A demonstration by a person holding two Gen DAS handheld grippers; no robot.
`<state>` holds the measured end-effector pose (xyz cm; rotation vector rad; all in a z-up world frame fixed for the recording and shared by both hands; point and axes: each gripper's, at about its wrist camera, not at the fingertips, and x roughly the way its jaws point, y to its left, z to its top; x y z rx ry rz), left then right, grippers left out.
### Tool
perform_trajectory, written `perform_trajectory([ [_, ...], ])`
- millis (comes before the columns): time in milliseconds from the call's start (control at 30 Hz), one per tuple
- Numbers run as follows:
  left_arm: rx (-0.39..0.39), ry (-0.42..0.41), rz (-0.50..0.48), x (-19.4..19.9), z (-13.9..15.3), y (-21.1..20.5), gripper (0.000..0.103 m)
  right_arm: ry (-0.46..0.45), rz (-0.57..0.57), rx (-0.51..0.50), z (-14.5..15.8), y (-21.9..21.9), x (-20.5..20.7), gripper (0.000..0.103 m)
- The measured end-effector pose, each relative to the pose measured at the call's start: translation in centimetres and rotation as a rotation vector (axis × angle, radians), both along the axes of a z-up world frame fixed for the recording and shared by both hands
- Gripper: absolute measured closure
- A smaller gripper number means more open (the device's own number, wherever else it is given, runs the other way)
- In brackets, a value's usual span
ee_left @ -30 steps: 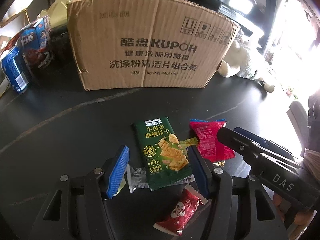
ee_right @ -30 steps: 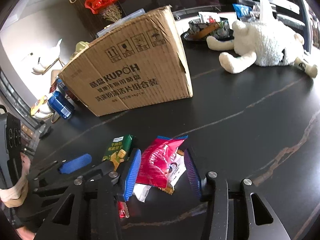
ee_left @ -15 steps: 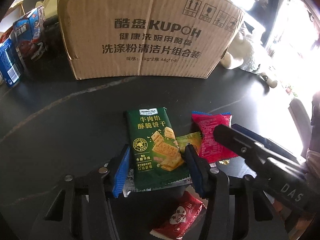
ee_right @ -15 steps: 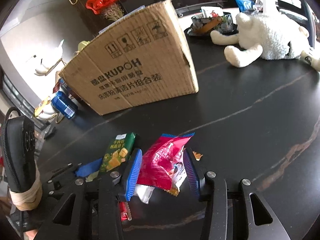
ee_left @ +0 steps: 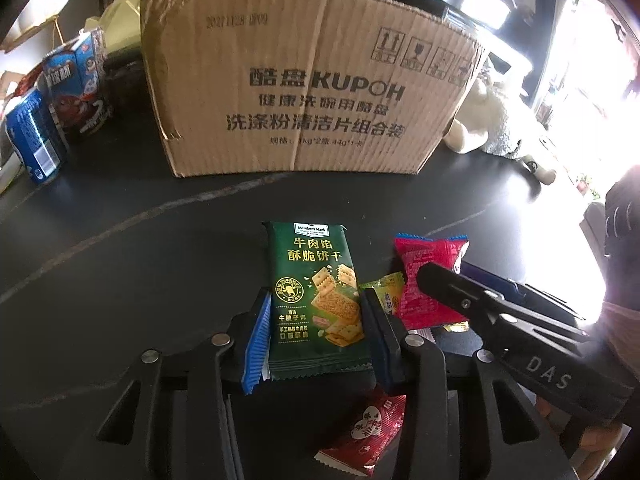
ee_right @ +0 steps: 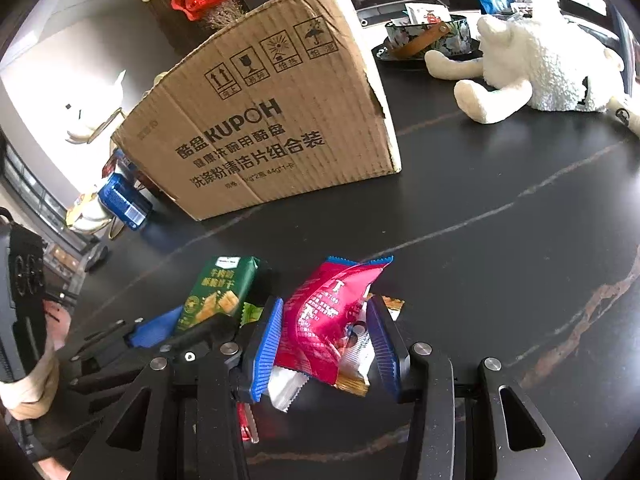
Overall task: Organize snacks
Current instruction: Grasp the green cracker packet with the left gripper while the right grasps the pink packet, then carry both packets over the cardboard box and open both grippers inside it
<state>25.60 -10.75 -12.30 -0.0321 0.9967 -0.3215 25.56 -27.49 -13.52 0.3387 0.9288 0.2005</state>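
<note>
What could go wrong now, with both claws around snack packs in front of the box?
1. The left claw is closing on the green pack; a hard squeeze may crush the crackers.
2. The right claw grips the red pack with a silver wrapper hanging under it; that wrapper may drop on the way.
3. The claws work side by side and may bump when lifting toward the box.
</note>
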Motion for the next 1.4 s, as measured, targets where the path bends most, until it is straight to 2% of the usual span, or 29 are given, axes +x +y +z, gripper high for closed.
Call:
perform_trajectory([
  [67,0.001,-0.006,0.003,0.0,0.1,0.0,0.06,0.0,0.009,0.003,0.0,0.1,0.0,0.063],
  [200,0.0,-0.012,0.008,0.0,0.4,0.0,0.06,-0.003,0.015,0.006,-0.1,0.4,0.0,0.065],
  [233,0.001,-0.013,0.009,0.0,0.4,0.0,0.06,-0.005,0.019,0.009,0.0,0.4,0.0,0.071],
  [433,0.006,-0.027,0.03,-0.2,0.9,0.2,0.061,-0.028,0.033,-0.026,0.3,1.1,-0.3,0.075],
  [967,0.006,-0.099,0.041,-1.2,3.9,0.7,0.061,-0.101,0.025,-0.002,2.6,1.2,-1.3,0.076],
  [1400,0.001,-0.219,0.047,-2.4,9.4,2.2,0.061,-0.21,0.013,-0.029,8.1,2.0,-2.3,0.076],
])
